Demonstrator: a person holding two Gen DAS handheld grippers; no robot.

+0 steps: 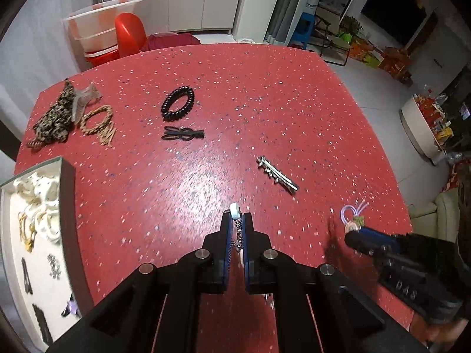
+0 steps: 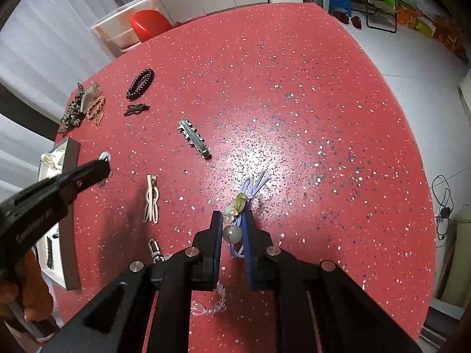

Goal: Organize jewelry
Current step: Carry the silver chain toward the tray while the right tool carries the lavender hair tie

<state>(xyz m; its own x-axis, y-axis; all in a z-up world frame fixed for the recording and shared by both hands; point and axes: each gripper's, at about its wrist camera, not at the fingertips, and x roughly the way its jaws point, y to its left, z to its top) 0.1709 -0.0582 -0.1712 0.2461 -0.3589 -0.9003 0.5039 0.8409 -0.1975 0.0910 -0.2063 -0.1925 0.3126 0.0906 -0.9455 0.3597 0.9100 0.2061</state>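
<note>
- One red speckled counter (image 1: 265, 103) carries everything.
- Tray (image 1: 66, 176): grey-walled, at the counter's left edge, with pale bands, a gold chain and dark clips lying on its white floor.
- Left gripper (image 1: 238, 220): its fingers are closed on a small chain charm (image 1: 234, 210) with a white end that sticks out past the tips; it hangs above the counter, near the tray side in the right wrist view.
- Right gripper (image 2: 232, 220): its fingers are closed on a lilac cord tie (image 2: 250, 189) with green and clear beads and a grey ball; the cord's loops poke out beyond the tips.
- Leopard scrunchie (image 1: 54, 120): at the far left, touching a clear claw clip (image 1: 84, 100).
- Tan braided tie (image 1: 98, 125): just beside the scrunchie.
- Black coil tie (image 1: 177, 103): further right, with a black clip (image 1: 182, 133) near it.
- Silver spiked clip (image 1: 276, 175): mid-counter, lying apart from the rest.
- Cream clip (image 2: 151, 200): on the counter between the two grippers.
- Clasp (image 2: 154, 248) and clear bead strand (image 2: 212, 303): on the counter under the right gripper, partly hidden by it.
</note>
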